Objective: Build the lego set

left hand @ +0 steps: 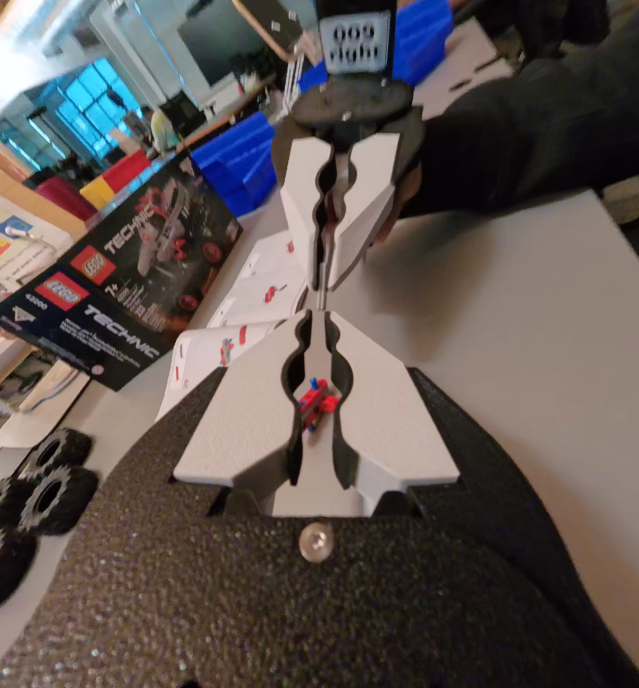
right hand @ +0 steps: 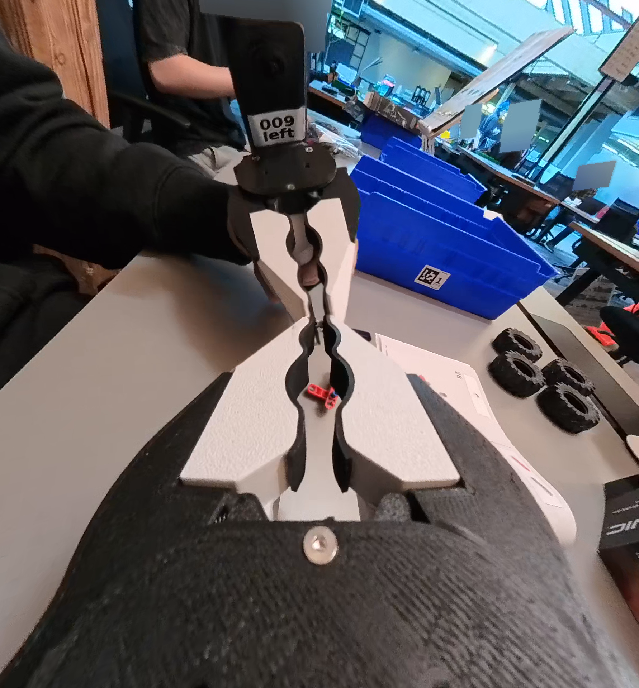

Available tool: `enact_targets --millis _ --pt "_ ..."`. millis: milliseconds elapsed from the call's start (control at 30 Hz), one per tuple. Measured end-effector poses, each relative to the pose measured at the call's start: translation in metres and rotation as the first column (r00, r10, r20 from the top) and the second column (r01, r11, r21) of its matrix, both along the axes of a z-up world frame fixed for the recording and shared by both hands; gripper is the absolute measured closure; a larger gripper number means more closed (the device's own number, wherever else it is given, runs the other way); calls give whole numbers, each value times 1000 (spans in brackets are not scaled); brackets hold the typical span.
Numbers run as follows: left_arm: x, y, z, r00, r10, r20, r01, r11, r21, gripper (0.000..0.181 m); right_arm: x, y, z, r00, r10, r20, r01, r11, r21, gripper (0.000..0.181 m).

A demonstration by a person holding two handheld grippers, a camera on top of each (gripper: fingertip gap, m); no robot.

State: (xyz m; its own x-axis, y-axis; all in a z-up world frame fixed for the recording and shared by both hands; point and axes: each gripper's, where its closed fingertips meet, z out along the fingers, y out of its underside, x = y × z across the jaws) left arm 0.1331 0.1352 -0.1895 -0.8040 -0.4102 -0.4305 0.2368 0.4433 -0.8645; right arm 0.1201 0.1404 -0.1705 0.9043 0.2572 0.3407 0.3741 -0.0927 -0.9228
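My two grippers meet tip to tip above the grey table (left hand: 497, 335). My right gripper (right hand: 317, 327) is shut on a thin grey axle (left hand: 321, 298) that sticks out of its tips; it also shows in the left wrist view (left hand: 321, 284). The axle's free end reaches the tips of my left gripper (left hand: 320, 316), whose jaws stand closed to a narrow slit with nothing seen between them. The left gripper shows in the right wrist view too (right hand: 316, 316). A small red and blue lego assembly (left hand: 316, 400) (right hand: 323, 394) lies on the table under both grippers.
Several black tyres (left hand: 49, 491) (right hand: 541, 387) lie on the table. The open instruction booklet (left hand: 258, 294) (right hand: 459, 376) lies beside the assembly, with the black lego box (left hand: 124, 283) behind it. Blue bins (right hand: 441, 238) stand at the back. A person's dark sleeve (right hand: 87, 186) holds the left gripper. My left and right fingertips are right by each other.
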Motion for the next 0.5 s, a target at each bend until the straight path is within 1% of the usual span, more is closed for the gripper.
enact_targets --millis 33,100,233,333,500 --pt "1 1 -4 1000 13 -9 -13 999 30 178 -1 0 -1 1000 5 -5 -5 1000 -4 180" --pt "1 -2 -5 1000 17 -3 -16 999 45 180 -1 1 -2 1000 5 -3 -5 1000 -6 180" --pt "3 -2 -10 1000 30 -7 -29 997 77 173 6 2 -8 999 -33 27 33 999 -32 179" --pt "5 -2 -10 998 54 18 -56 994 98 177 5 3 -12 999 -31 36 33 998 -45 180" --pt "8 -1 -12 997 72 9 -73 993 98 180 7 3 -14 998 -41 44 42 998 -39 180"
